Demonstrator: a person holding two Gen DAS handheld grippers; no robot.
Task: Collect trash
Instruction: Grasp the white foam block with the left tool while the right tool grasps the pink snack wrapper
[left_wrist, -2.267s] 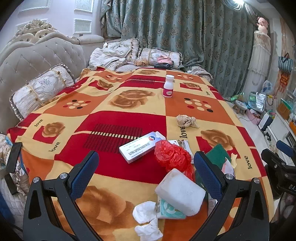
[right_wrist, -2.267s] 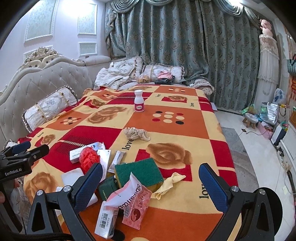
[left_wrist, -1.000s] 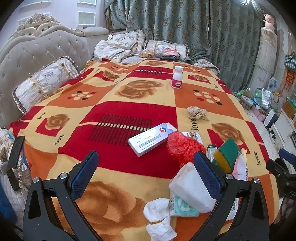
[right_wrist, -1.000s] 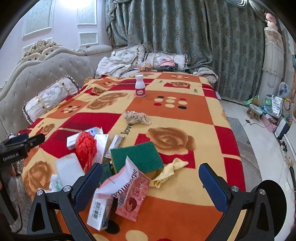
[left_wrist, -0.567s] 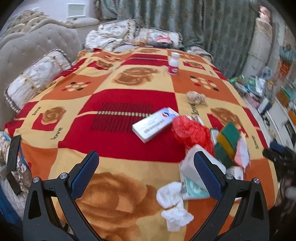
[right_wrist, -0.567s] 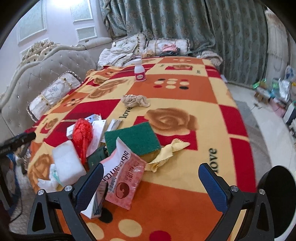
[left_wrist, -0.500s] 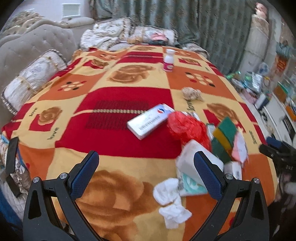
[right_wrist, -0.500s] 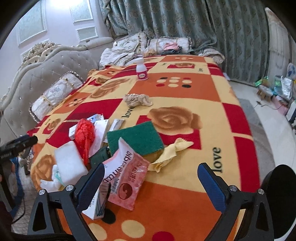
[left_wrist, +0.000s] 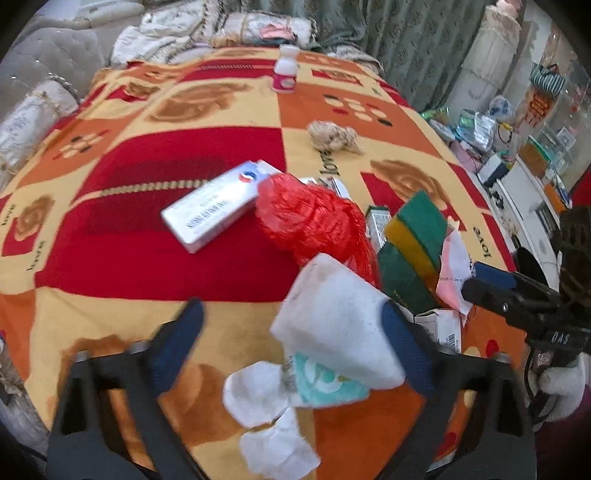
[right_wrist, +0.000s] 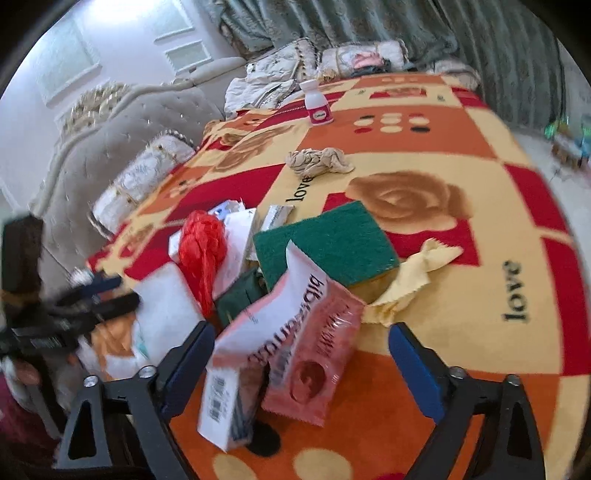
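- Left wrist view: the left gripper (left_wrist: 291, 345) is held wide open and empty, low over the near edge of the blanket (left_wrist: 110, 266). A white foam block (left_wrist: 338, 321) is framed between its fingers, lying on a teal tissue pack (left_wrist: 325, 382) and crumpled tissues (left_wrist: 266, 417); it is judged the likely first pick. A red plastic bag (left_wrist: 314, 221), a white carton (left_wrist: 214, 214) and a green scouring pad (left_wrist: 417, 232) are heaped just beyond.
- Right wrist view: the right gripper (right_wrist: 301, 360) is likewise spread wide, nothing held. A pink wrapper (right_wrist: 295, 347) and a barcoded box (right_wrist: 225, 406) sit between its fingers, apparently lined up for grasping. A yellow cloth (right_wrist: 413, 280) lies beside the pad; a rag (right_wrist: 317, 160) and a pill bottle (right_wrist: 316, 103) stand well apart, farther up the bed.
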